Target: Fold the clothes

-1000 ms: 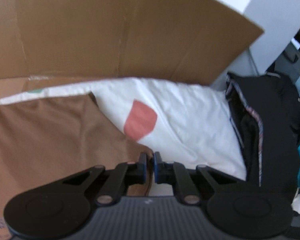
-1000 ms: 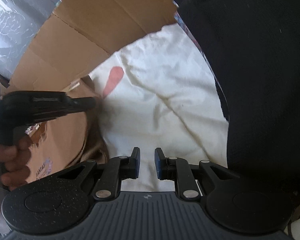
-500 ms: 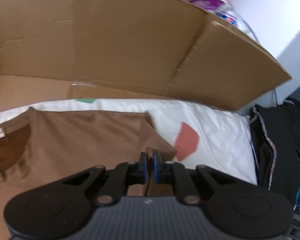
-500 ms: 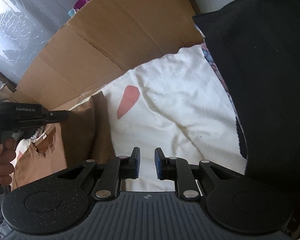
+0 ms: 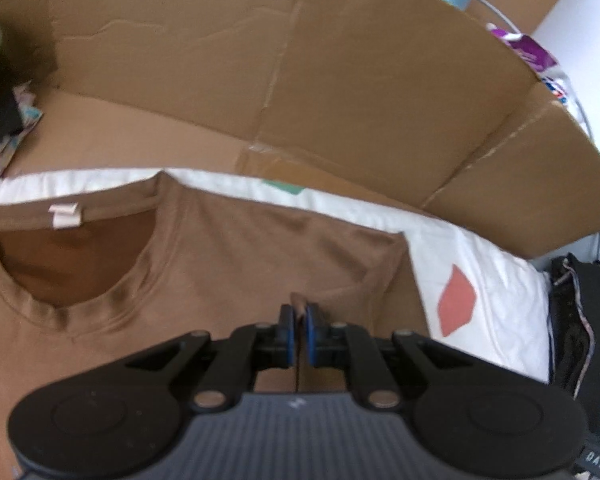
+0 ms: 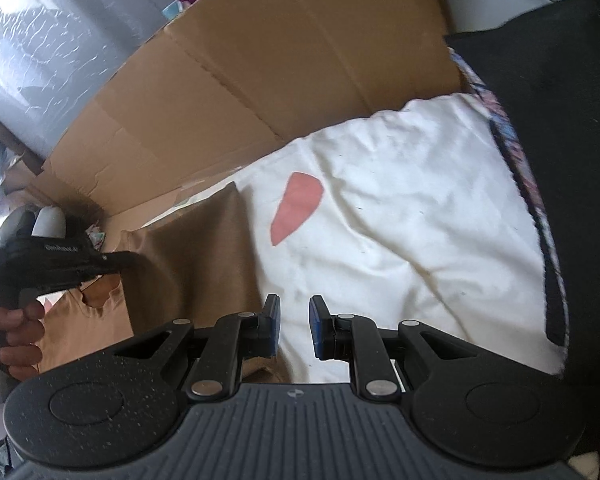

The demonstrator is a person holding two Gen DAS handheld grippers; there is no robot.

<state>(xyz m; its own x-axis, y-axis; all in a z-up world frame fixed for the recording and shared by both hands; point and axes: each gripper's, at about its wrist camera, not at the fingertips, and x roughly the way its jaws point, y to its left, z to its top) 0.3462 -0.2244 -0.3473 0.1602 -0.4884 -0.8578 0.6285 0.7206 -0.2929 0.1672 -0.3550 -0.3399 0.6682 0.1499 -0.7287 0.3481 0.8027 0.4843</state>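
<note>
1. Pinching a fold of the brown T-shirt [image 5: 236, 264], the left gripper [image 5: 299, 330] tilts steeply down, jaws clamped on the cloth; shirt spread on the white quilt [image 5: 496, 320].
2. Right gripper [image 6: 294, 326] angled down above the quilt, jaws slightly apart, holding nothing; cardboard [image 5: 300, 80] behind.

- The brown knit cotton-like T-shirt [image 5: 240, 248] is looking soft and matt, with a ribbed collar.
- The white quilted cloth cover [image 6: 400, 208] is showing a creased, matt surface.
- The tan corrugated cardboard sheet [image 5: 340, 92] is appearing dull and creased.
- The black plastic left gripper [image 5: 299, 334] is showing a matt finish, with shiny metal pins.
</note>
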